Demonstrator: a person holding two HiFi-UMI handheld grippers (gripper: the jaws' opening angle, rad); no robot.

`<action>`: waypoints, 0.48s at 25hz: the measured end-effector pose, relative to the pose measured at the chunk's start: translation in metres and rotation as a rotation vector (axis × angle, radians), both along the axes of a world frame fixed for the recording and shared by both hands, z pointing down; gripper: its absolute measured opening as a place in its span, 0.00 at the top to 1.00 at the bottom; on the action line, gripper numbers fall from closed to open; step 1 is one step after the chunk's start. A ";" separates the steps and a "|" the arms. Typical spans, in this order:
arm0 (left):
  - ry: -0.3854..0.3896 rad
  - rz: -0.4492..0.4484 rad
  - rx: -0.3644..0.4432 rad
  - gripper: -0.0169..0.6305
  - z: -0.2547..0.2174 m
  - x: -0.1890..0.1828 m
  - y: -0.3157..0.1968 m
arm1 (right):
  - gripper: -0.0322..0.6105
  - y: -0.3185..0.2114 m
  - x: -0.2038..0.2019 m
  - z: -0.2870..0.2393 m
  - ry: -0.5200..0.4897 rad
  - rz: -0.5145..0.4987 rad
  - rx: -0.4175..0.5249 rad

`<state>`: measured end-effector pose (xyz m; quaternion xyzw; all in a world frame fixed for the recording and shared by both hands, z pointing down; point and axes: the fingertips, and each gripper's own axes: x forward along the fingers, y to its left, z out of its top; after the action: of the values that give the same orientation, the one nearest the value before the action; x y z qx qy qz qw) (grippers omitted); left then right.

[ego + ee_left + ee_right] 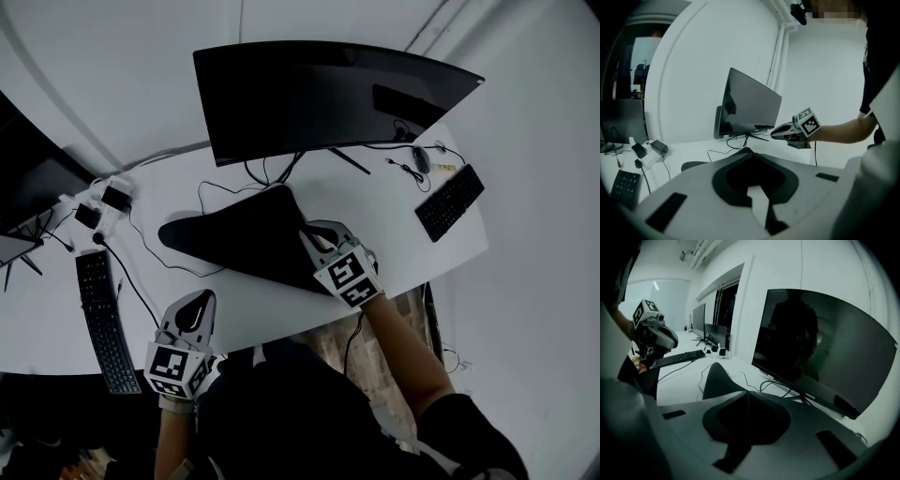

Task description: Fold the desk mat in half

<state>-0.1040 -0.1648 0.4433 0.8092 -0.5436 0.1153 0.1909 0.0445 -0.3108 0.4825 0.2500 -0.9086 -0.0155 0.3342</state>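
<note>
Though edge-up, desk mat [244,239] near monitor [309,98]

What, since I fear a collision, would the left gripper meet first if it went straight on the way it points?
Most likely the black desk mat, its lifted fold rising ahead of the left gripper; the black curved monitor stands farther behind. Depth is hard to judge.

Black desk mat [246,242], corner aloft

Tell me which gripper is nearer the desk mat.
Right. The right gripper is shut on the desk mat at its right side; the left gripper hangs apart, over the desk.
</note>
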 end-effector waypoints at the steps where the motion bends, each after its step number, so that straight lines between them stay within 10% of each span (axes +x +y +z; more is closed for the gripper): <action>1: 0.004 0.008 0.008 0.96 -0.004 0.000 -0.002 | 0.91 0.006 0.000 -0.009 -0.023 0.013 -0.003; 12: 0.045 0.133 0.097 0.96 -0.044 0.006 -0.008 | 0.91 0.073 0.009 -0.100 -0.214 0.144 0.054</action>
<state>-0.0983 -0.1731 0.3997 0.8541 -0.4894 0.0831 0.1554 0.0537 -0.2381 0.3825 0.3235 -0.9180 0.0109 0.2289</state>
